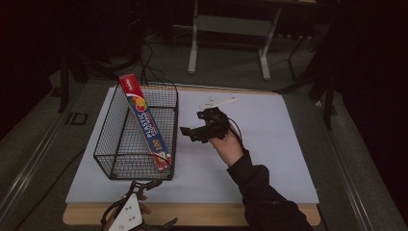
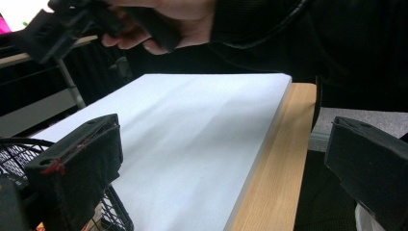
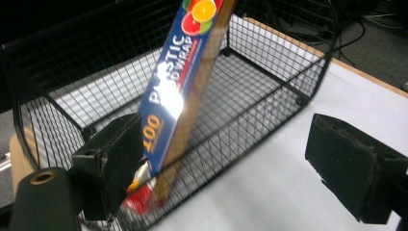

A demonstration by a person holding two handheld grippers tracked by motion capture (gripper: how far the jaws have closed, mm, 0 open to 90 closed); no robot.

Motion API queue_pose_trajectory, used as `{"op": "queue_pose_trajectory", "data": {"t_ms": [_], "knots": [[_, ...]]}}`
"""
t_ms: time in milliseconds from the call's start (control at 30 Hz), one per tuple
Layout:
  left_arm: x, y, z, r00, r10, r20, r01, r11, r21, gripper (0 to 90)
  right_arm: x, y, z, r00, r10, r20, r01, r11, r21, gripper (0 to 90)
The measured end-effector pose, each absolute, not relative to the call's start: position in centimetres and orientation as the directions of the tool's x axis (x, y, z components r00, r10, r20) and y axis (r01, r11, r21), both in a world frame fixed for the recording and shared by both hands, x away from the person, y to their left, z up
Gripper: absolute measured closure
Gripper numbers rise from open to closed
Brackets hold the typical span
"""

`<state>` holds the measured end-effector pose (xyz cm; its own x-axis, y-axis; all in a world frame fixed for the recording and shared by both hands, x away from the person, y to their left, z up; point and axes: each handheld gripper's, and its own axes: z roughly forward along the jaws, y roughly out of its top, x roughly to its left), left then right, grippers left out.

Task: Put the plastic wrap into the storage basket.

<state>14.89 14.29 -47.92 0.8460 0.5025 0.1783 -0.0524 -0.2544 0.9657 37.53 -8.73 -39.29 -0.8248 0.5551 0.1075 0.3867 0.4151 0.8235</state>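
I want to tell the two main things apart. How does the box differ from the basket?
The box is solid printed card in blue and red; the basket is open black wire. The box leans tilted, its top above the rim; the basket sits flat on the white sheet. The box is slim, the basket wide. Neither is held.

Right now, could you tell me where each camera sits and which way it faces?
High view: above the near table edge, looking forward and down on the wire basket, plastic wrap box, right tongs and sleeve.
Left gripper view: on the left tongs, open, facing across the white sheet toward the right hand.
Right gripper view: on the right tongs, open, facing the basket.
Shared: basket and box, in the high and right gripper views.
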Motion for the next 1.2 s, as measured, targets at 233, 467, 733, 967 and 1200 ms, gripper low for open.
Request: {"op": "queue_pose_trajectory", "data": {"t_ms": [233, 467, 733, 967, 1200], "knots": [[14.9, 14.2, -47.9, 0.846, 0.502, 0.178, -0.051, -0.256, 0.965, 0.1, 36.6, -11.7, -40.7, -0.817, 0.572, 0.073, 0.380, 0.438, 0.815, 13.7], [14.9, 14.1, -48.0, 0.845, 0.504, 0.176, -0.048, -0.256, 0.966, 0.1, 36.4, -14.2, -41.6, -0.799, 0.595, 0.085, 0.395, 0.413, 0.821, 13.7], [14.9, 14.1, -47.9, 0.844, 0.504, 0.183, -0.052, -0.262, 0.964, 0.1, 35.1, -17.2, -43.5, -0.794, 0.604, 0.067, 0.389, 0.420, 0.820, 13.8], [14.9, 14.1, -48.0, 0.843, 0.505, 0.182, -0.049, -0.264, 0.963, 0.1, 34.5, -19.2, -44.8, -0.780, 0.620, 0.083, 0.416, 0.415, 0.809, 13.7], [14.9, 14.1, -48.0, 0.844, 0.505, 0.183, -0.049, -0.267, 0.962, 0.1, 33.6, -20.5, -46.1, -0.782, 0.618, 0.082, 0.426, 0.434, 0.794, 13.8]]}}
